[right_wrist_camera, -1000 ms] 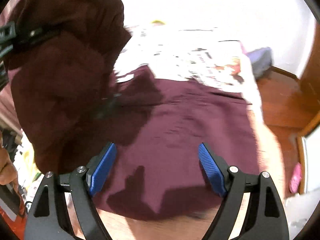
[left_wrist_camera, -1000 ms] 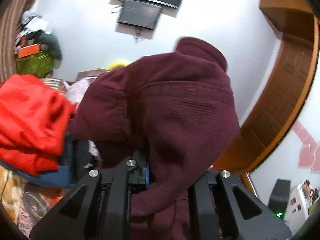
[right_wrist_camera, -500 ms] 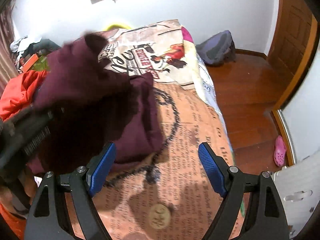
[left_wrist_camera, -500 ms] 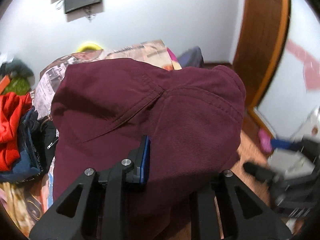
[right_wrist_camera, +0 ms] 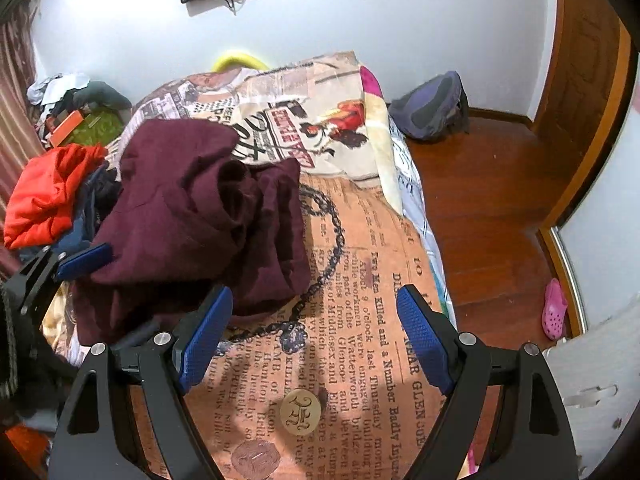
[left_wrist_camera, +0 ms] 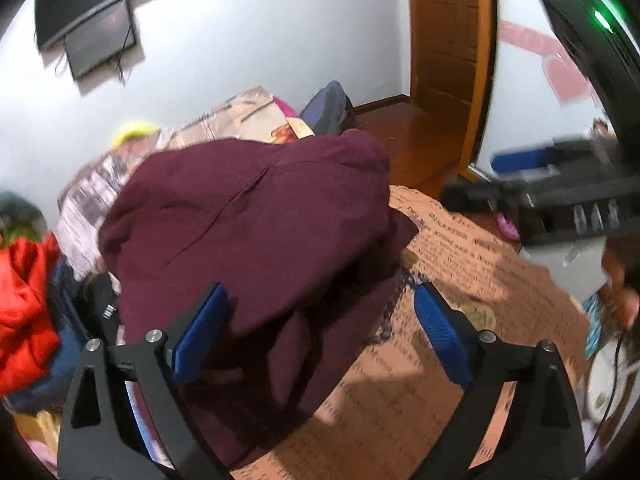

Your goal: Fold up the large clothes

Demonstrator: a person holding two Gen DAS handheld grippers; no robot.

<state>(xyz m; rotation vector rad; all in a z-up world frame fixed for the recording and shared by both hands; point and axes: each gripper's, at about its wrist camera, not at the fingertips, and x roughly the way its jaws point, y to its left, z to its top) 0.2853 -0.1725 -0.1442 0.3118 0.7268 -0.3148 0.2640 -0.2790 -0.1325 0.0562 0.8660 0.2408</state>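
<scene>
The bulky maroon knit garment (right_wrist_camera: 200,216) is lying bunched on the newspaper-print bedspread (right_wrist_camera: 360,280). The left tongs (left_wrist_camera: 316,328) are opening, the cloth no longer pinched between them; the right tongs (right_wrist_camera: 312,336) are standing apart, empty. Best to spread it flat before creasing.

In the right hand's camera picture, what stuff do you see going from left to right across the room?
Crumpled red-orange garment → heaped maroon sweatshirt → newspaper-print bedspread → purple-grey backpack on the floor → pink clog shoe.
</scene>
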